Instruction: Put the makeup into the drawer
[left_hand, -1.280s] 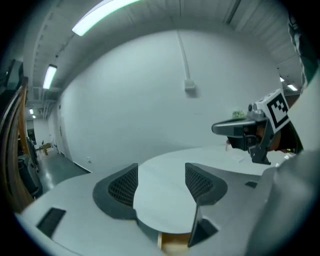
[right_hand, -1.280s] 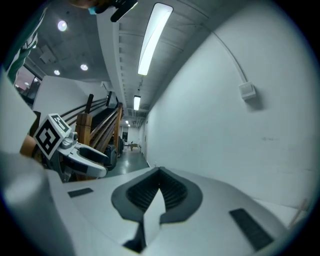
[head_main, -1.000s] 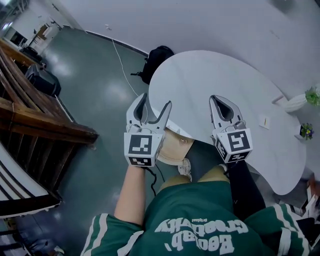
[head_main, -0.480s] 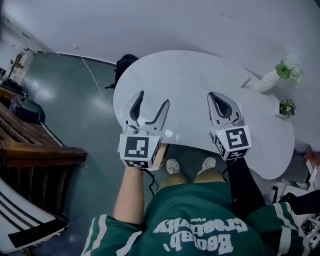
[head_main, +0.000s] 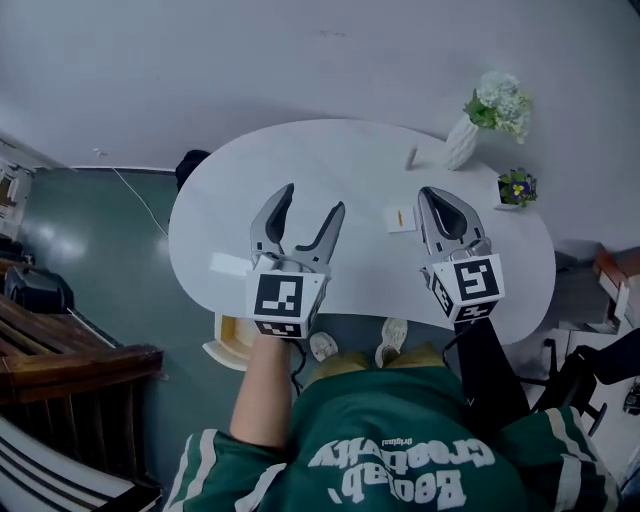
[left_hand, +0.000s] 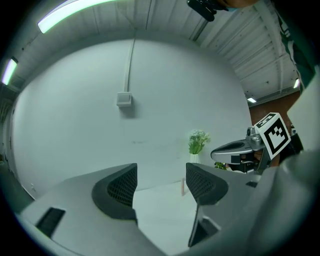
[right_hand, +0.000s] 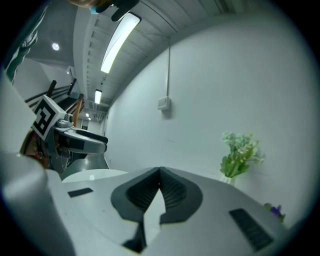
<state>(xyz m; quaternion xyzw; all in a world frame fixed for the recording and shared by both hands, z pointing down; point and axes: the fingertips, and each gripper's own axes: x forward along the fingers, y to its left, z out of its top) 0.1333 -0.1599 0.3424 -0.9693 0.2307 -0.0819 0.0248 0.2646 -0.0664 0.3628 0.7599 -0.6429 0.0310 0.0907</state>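
Left gripper: jaws wide apart, nothing between them. Right gripper: jaws closed tip to tip, empty. Both hover over the white table. Slim makeup stick stands upright near the vase. Drawer is open below the table's near edge.

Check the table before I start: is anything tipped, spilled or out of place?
Nothing stands out. The vase and small potted plant stand upright on the table, the slim stick beside the vase is upright too, and nothing is spilled.
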